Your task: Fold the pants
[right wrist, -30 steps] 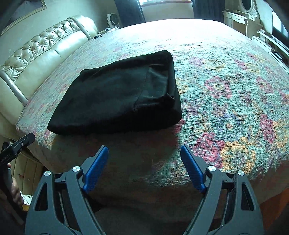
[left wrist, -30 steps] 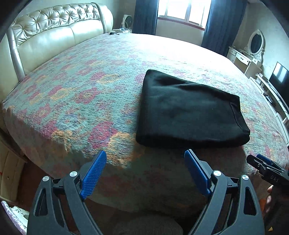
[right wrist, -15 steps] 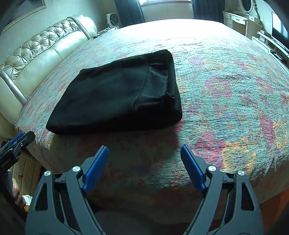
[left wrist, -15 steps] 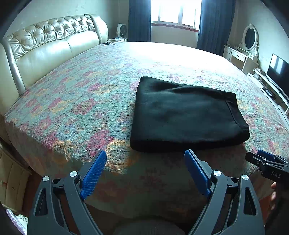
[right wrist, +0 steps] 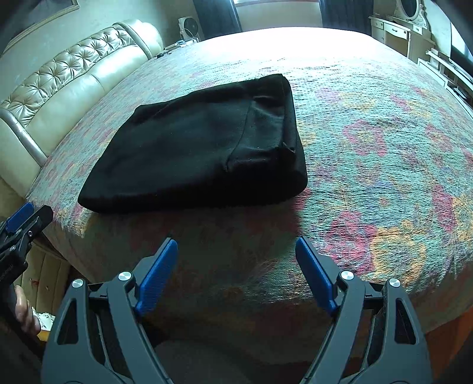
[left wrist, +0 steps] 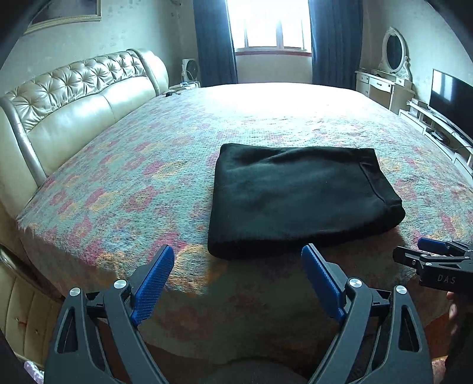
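Black pants (left wrist: 298,198) lie folded into a flat rectangle near the bed's front edge, also seen in the right wrist view as pants (right wrist: 201,147) with the waistband end to the right. My left gripper (left wrist: 238,251) stands open just short of the fold's near left corner, nothing between its blue pads. Over the bed's front edge my right gripper (right wrist: 236,243) is open and holds nothing, short of the fold's right end. Each gripper shows at the edge of the other's view: the right gripper (left wrist: 434,257) and the left gripper (right wrist: 20,227).
The bed carries a floral cover (left wrist: 142,177), with a cream tufted headboard (left wrist: 74,97) on the left. A dresser with an oval mirror (left wrist: 393,53) and a television (left wrist: 449,91) stand at the right. A window with dark curtains (left wrist: 269,26) is at the back.
The left gripper has risen and tilted up, so more of the far wall and window shows and the pants sit lower in its view. The right gripper has stayed still.
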A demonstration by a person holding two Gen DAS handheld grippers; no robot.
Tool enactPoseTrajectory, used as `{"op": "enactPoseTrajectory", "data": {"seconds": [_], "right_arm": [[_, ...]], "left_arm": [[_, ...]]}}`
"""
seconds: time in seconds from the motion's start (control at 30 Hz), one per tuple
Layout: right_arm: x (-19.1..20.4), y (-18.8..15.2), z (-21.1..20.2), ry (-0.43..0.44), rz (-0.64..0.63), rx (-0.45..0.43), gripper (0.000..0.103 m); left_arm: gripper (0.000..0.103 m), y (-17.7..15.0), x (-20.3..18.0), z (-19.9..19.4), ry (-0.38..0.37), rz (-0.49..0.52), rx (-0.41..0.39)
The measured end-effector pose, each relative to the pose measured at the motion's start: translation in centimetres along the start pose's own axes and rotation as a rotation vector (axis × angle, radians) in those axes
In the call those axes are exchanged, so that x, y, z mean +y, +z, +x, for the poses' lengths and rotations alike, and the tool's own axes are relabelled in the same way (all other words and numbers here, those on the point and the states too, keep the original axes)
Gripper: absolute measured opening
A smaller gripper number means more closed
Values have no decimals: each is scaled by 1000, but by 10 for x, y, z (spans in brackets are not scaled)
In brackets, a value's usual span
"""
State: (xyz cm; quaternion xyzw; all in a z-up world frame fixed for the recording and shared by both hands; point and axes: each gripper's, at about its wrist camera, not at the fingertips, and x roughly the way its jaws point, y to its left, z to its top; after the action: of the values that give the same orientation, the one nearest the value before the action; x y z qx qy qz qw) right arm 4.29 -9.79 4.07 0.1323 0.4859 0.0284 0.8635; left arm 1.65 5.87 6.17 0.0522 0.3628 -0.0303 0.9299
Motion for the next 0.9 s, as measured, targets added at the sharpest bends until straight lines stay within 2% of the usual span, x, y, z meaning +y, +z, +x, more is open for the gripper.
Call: {"op": "enactPoseTrajectory", "data": {"seconds": [0.9], "right_arm": [[5,-6,7,9,-2,29,82]], "left_arm": [[87,-5,-8,-4,-51,-2,-2]]}}
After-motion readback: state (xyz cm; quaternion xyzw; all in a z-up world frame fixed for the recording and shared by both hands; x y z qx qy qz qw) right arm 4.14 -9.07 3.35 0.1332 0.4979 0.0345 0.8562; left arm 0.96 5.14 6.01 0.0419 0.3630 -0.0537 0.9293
